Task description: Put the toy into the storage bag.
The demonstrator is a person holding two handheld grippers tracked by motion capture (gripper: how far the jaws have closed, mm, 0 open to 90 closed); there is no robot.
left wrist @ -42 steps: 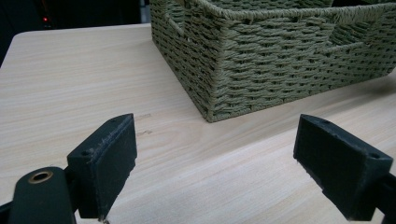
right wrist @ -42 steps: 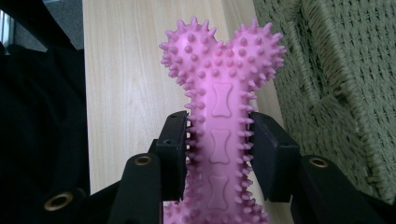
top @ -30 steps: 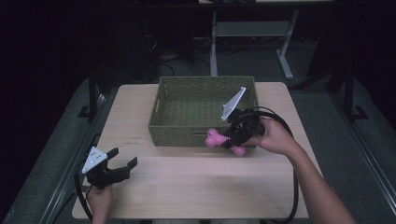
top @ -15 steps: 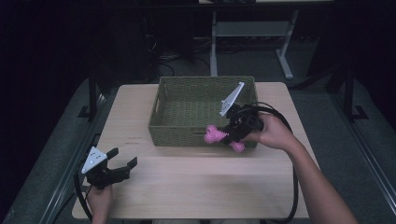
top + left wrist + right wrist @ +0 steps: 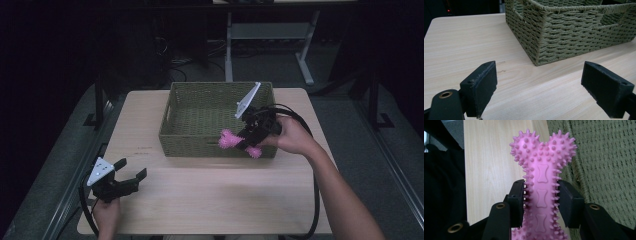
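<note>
- Left gripper (image 5: 131, 175) sits low at the table's near left corner, held in the person's left hand (image 5: 106, 216). Jaws stand wide apart with nothing between them; in the left gripper view, bare tabletop shows in the gap.
- It has a grey three-cornered plate on top and a black cable trailing off the table's edge.
- Table (image 5: 215, 200): pale wood grain, light tan.
- Basket (image 5: 200, 142): olive-green woven cord, rectangular, standing at the table's far middle. There is a handle slot in the near wall. The left gripper view looks across at its near corner (image 5: 537, 50), well apart from the open jaws.
- Pink toy (image 5: 239, 143): bone-shaped, soft-looking, bright pink. It is covered in small rounded spikes, and little bone outlines are embossed down the flat shaft. One two-lobed knob end (image 5: 543, 147) points away from the gripper.
- The toy is off the table, in the air at the basket's near right wall. From above it lies against the wall's outer face and rim. The right gripper view shows the rim running under it, table on one side, basket floor on the other.
- Right gripper (image 5: 246, 140): jaws closed against both sides of the toy's shaft (image 5: 541, 202), spikes pressed on the pads.
- Right hand (image 5: 292, 136) wraps the gripper's body; the forearm runs in from the lower right, cable looping beside it.
</note>
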